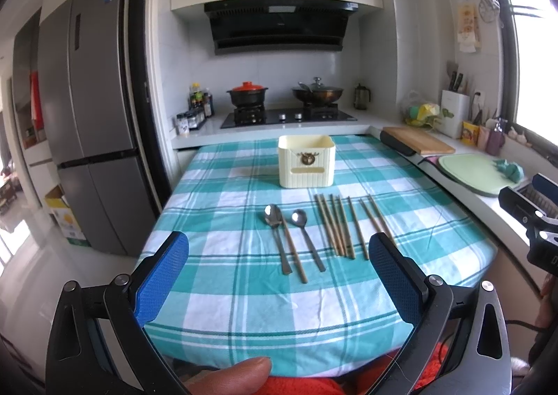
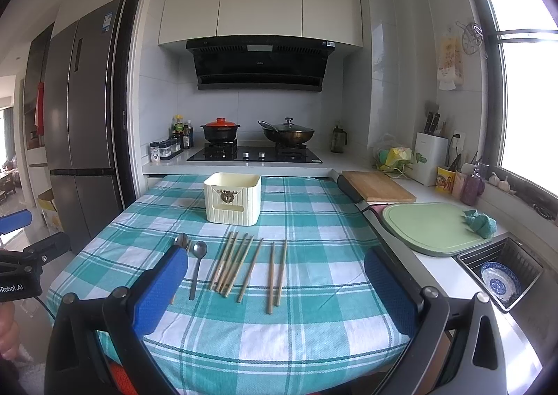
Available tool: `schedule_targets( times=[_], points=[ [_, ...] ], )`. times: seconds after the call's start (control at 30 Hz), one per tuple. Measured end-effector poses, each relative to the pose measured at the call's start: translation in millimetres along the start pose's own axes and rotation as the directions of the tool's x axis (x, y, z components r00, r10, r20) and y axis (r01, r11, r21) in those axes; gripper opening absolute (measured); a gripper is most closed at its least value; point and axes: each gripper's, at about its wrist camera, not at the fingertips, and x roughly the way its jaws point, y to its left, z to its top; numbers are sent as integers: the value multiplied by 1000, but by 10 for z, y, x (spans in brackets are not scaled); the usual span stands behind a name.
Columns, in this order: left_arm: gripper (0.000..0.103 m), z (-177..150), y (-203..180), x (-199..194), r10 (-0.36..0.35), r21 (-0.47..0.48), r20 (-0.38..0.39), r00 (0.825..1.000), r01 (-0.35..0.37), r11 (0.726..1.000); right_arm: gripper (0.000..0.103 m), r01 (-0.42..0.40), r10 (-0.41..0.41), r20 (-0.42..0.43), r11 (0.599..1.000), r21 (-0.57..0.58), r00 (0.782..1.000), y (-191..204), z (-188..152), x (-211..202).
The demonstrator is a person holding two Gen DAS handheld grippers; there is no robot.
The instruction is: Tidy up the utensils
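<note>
Behind the table I see the stove [image 2: 254, 154] with a red-lidded pot [image 2: 220, 129] and a wok [image 2: 286, 136]; two cutting boards [image 2: 378, 187] lie on the counter at right. Nothing blocks the utensils. The cream holder [image 2: 232, 198] stands at the far side of the checked tablecloth [image 2: 314, 248]; its inside is hidden from me. Two spoons [image 1: 302, 238] and the chopsticks [image 1: 334, 225] lie flat in a row before it. My left gripper [image 1: 278, 278] and right gripper [image 2: 275, 292] hover over the near edge, jaws wide apart, holding nothing.
</note>
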Motion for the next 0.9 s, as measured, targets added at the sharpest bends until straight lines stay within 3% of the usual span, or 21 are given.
schedule_targets(
  times=[0.9],
  points=[
    [103,0,14,23,0,-1,-5,1000,0,1000,103,-1,1,-4,1000,-3,1000,-13,2,8]
  ],
)
